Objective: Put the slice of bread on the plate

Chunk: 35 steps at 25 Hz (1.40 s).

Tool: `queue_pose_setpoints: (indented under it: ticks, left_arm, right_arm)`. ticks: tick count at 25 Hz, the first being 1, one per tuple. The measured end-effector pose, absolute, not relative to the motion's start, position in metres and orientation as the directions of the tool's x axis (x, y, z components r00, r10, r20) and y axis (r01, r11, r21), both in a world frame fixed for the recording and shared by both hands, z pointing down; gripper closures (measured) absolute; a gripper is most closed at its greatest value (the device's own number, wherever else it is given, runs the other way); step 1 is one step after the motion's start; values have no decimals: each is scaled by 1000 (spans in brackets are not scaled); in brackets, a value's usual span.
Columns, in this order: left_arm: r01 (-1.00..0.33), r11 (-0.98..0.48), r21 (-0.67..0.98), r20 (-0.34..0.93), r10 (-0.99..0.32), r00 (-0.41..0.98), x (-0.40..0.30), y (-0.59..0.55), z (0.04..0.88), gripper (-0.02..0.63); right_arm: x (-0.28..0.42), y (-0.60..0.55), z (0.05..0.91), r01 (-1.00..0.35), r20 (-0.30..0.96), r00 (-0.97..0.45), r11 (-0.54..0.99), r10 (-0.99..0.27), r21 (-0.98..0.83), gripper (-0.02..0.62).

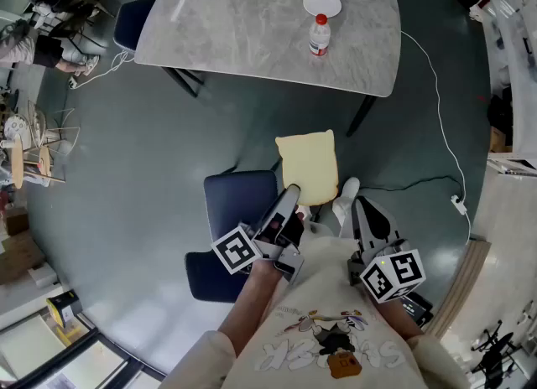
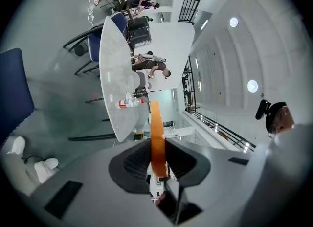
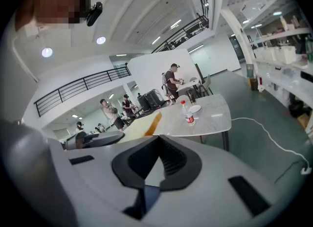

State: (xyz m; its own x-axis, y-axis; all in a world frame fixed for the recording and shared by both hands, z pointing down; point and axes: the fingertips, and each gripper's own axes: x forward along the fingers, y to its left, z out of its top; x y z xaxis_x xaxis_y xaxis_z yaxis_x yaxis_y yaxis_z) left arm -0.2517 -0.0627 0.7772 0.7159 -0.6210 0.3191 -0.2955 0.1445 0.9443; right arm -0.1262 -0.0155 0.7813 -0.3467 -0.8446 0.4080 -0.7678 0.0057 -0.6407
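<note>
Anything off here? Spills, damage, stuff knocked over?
Nothing stands out. The bread slice is intact, clamped by its edge in the left gripper. On the table, the bottle stands upright beside the empty plate. The right gripper is open and empty.

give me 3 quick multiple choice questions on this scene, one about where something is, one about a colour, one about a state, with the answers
1. Where is the plate?
A. on the floor
B. on the table, next to the bottle
C. on a chair

2. What colour is the bottle's cap?
A. red
B. green
C. black

3. What state is the left gripper in?
A. open with nothing in it
B. shut on the bottle
C. shut on the slice of bread

Answers:
1. B: the head view shows the plate lying on the grey table top just beyond the bottle.
2. A: the cap is red in the head view.
3. C: the left gripper view shows both pads pressed on the faces of the slice, seen edge-on.
</note>
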Motion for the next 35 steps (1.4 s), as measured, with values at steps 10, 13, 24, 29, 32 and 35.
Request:
queue_pose_setpoints:
  ticks: [10,13,24,29,32,35]
  left_arm:
    - [-311,193,931,364,-580,729,-256,1,770,509]
    - [-323,177,930,365,-571,736,-259,2,770,509]
    - [-323,163,932,358,-547,757,-267,-4,769,509]
    - [-327,198,924,380,-555,740,-246,-14,791,509]
    - [-339,196,920,389,-561,731,-246,-25,794,509]
    - [-329,203,922,384,-573,724,-252,-33,782,509]
  right_arm:
    - [-134,12,772,-681,317,-355,10,-880,-732,590]
    - [-139,16,776,-671,320,-346,-5,-882,-741,589]
    - [-156,33,786,-704,358,-306,-43,-882,-708,589]
    - [-136,14,804,-709,363,-333,-23,-870,-705,589]
    - [-135,2,808,-704,360,-344,-16,-867,-710,589]
    - [-140,-8,803,-692,359,-350,-19,-865,-721,590]
